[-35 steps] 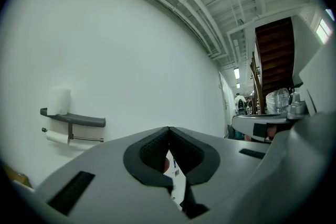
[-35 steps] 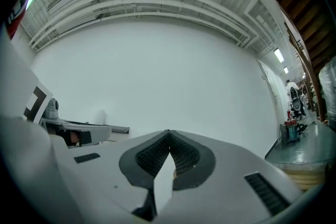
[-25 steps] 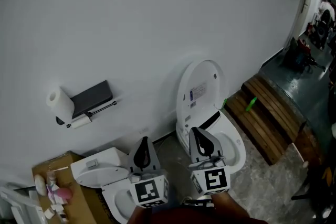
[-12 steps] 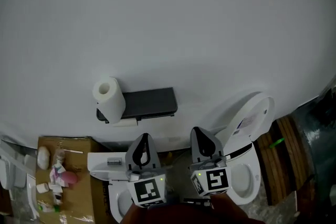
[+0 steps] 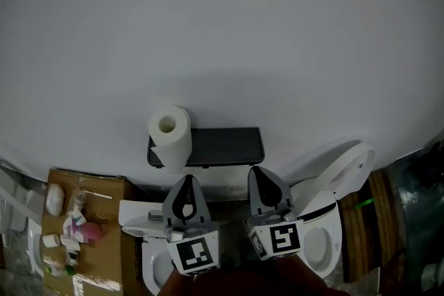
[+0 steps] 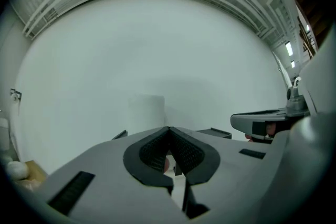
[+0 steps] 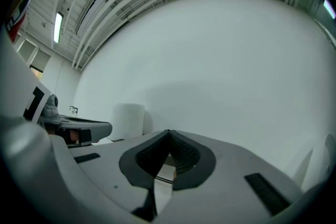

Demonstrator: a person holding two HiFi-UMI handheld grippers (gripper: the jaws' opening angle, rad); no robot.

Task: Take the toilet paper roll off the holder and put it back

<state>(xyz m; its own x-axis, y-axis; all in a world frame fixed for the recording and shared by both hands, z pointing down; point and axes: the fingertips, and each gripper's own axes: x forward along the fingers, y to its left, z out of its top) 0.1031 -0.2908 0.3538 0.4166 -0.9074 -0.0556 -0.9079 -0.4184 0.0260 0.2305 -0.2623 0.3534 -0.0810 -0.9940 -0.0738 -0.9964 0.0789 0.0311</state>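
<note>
A white toilet paper roll stands upright on the left end of a dark wall-mounted holder shelf. My left gripper and my right gripper hang side by side just short of the shelf, both shut with nothing between the jaws. In the left gripper view the roll shows pale against the wall straight beyond the closed jaw tips. The right gripper view has the roll to the left of its jaw tips.
A plain white wall fills most of the head view. Below stand a toilet with its lid up, a second white fixture and a cardboard box with small toiletries. Wooden slats lie at the right.
The holder and roll have shifted from the left of the head view to the centre, just beyond the grippers. The toilet slid right. Both grippers stayed shut.
</note>
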